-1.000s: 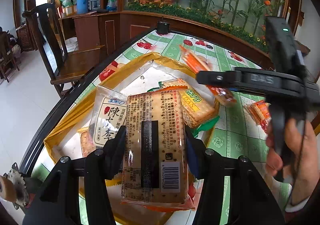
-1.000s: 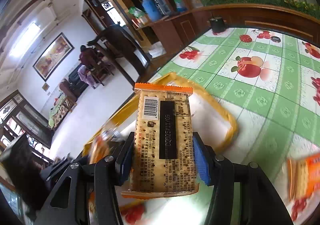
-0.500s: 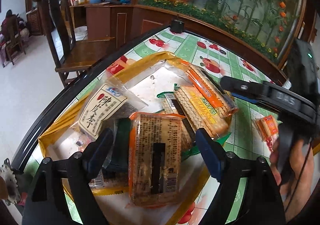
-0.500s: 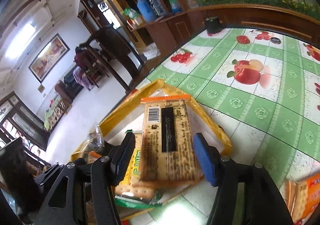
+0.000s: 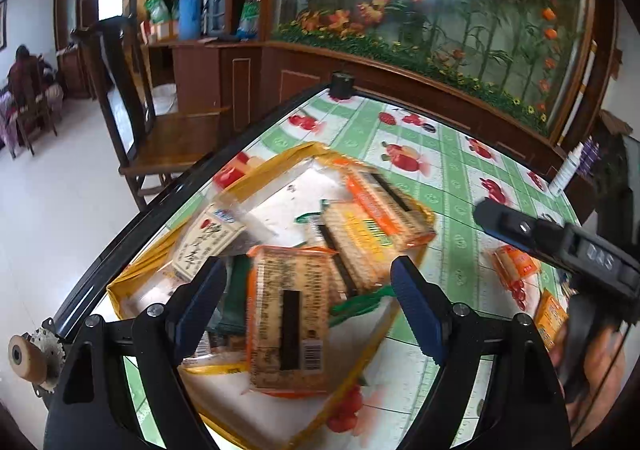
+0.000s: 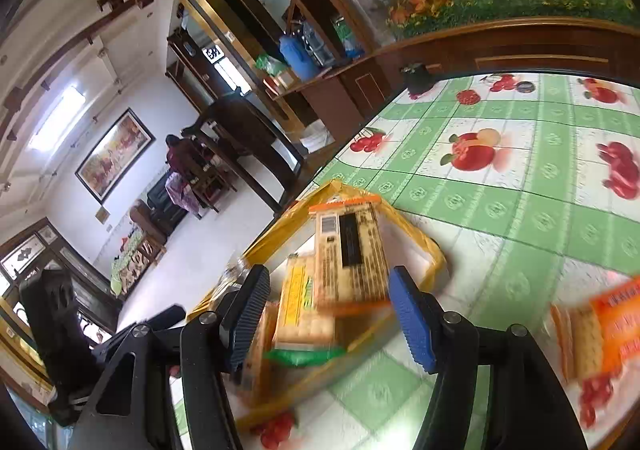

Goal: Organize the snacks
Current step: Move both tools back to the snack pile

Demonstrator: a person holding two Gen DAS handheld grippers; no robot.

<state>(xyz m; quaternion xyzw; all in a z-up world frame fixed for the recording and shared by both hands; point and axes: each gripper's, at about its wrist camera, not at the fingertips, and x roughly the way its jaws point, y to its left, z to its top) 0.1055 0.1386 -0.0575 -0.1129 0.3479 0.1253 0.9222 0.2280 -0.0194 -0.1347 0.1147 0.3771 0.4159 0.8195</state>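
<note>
left gripper (image 5: 308, 290) fingers released | right gripper (image 6: 328, 314) fingers released | yellow tray (image 5: 132, 278): several cracker packs, count unclear

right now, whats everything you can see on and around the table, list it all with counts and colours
yellow tray: 1, yellow rim, near the table's left edge
cracker packs in tray: several, orange-edged or green-edged; one lies below the left hand-held gripper, one at the far end
white plum snack bag: 1, red-and-white label, left side of tray
loose orange cracker packs: at least 2, on the cloth right of the tray
tablecloth: 1, green and white, fruit prints
wooden chair: 1, dark brown, left of table
blue jug: 1, on the sideboard
white bottle: 1, far right
left hand-held gripper: open, above tray
right hand-held gripper: open, above tray
</note>
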